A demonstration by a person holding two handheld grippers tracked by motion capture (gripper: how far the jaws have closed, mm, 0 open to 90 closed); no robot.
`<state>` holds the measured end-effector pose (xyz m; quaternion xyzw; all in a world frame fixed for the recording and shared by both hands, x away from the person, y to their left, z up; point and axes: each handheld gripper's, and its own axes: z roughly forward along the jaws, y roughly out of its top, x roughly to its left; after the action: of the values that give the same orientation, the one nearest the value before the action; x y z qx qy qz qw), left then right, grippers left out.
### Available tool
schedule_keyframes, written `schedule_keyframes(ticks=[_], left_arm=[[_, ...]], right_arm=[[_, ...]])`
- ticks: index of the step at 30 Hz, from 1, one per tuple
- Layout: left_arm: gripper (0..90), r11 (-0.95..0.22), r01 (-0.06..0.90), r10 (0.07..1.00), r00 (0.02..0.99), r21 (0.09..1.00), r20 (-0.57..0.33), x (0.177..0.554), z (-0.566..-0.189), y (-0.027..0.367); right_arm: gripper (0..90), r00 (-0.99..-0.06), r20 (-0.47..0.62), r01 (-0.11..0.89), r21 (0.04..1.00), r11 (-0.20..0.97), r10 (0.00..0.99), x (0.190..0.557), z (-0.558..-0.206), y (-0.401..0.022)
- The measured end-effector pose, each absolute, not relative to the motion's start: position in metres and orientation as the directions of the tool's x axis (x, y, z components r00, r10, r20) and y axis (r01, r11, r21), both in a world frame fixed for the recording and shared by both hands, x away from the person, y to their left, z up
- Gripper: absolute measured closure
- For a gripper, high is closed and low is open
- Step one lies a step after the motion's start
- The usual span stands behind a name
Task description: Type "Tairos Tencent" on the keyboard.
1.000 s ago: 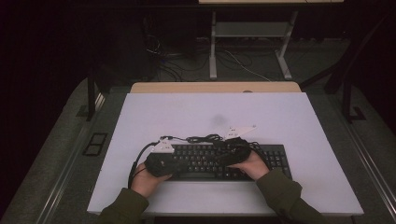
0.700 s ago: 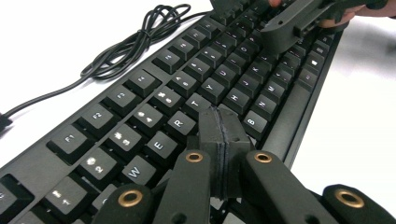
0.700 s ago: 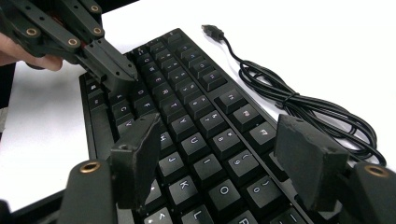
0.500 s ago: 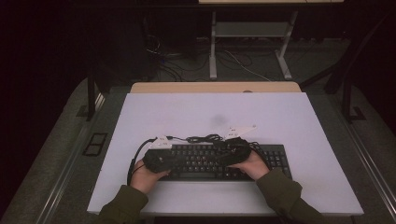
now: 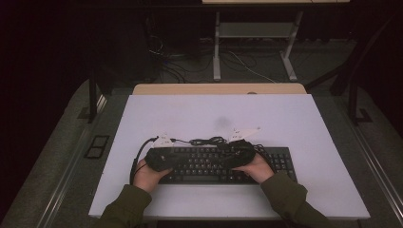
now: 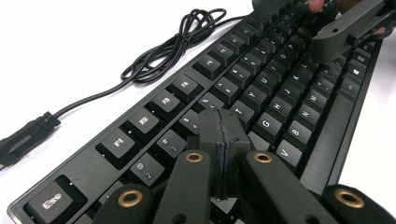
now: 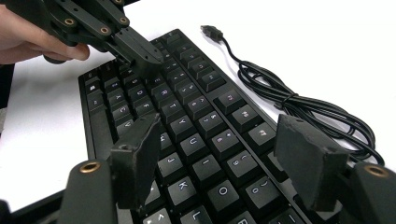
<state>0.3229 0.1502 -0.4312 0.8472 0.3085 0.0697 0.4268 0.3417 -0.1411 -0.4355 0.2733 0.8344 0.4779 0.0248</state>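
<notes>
White table (image 5: pixel 294 118) in a dark room, black keyboard (image 5: pixel 280 159) at its near edge. Keyboard's cable (image 5: pixel 209 140) lies coiled just behind it. Left gripper (image 6: pixel 223 140) over the keyboard's left half, jaws pressed together, holding nothing. Right gripper (image 7: pixel 224 158) over the keyboard's middle, jaws spread wide, empty.

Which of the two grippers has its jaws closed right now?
The left gripper: its jaws are pressed together, tip down over the keyboard near the R and T keys. The right gripper has its jaws wide apart above the keys.
</notes>
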Motion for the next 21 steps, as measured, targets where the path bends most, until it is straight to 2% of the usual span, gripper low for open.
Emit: schedule_keyframes(ticks=[21], left_arm=[[89.4, -0.464, 0.468, 0.582, 0.801, 0.753, -0.140, 0.3249, -0.4372, 0.1465]], right_arm=[[31.5, -0.849, 0.219, 0.433, 0.810, 0.396, 0.480, 0.3416, -0.4361, -0.1408]])
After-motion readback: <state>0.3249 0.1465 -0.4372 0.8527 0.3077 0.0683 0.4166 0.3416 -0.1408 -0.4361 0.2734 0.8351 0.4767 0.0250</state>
